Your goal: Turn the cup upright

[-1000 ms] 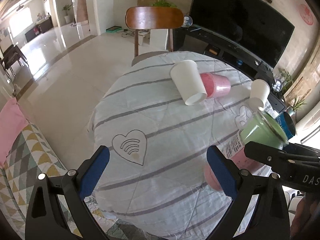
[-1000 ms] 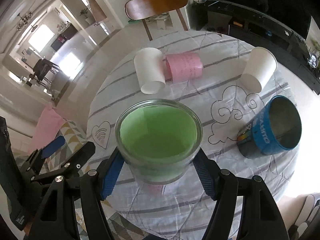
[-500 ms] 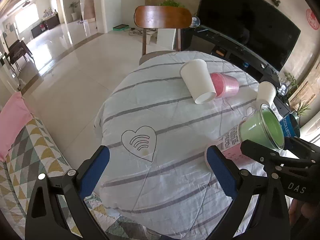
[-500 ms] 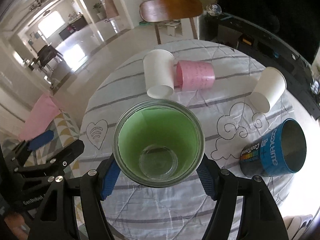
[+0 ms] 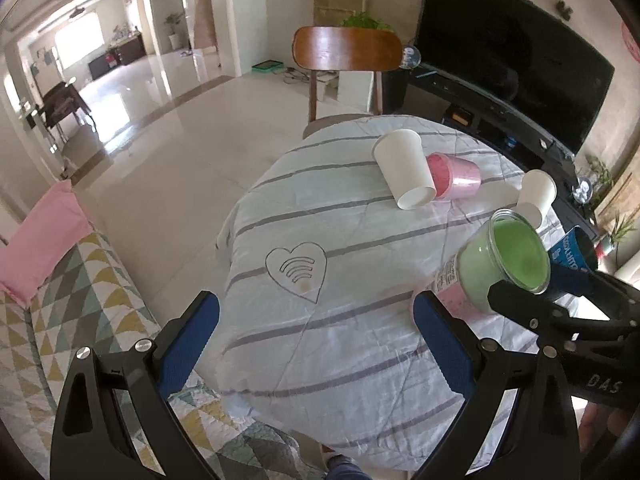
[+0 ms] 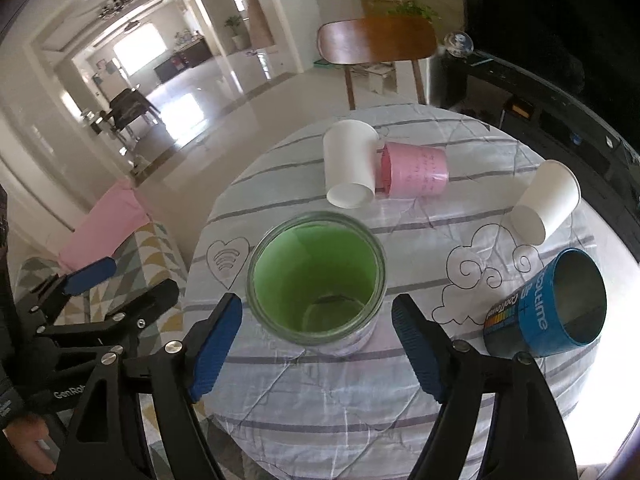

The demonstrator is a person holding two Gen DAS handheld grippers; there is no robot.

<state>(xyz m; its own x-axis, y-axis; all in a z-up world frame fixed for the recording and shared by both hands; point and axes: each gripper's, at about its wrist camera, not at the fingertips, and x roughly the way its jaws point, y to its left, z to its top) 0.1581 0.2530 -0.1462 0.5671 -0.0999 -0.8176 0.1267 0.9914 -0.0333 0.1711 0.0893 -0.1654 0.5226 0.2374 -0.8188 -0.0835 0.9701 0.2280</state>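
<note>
1. The green glass cup is seen standing mouth-up on the counter, between the blue fingers of the right gripper.
2. The right fingers are spread apart, with a gap visible on both sides of the cup; nothing is held.
3. The left gripper is held wide open and empty over the near counter edge.
4. The cup is judged rigid, fairly heavy, smooth and breakable; a firm hold on the wall below the rim would be advised.

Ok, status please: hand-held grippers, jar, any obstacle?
Left hand-held gripper open, empty. Right hand-held gripper astride green glass jar, grip unclear. Jar mouth up, nearly upright. Blue tin lies beside, apart.
</note>
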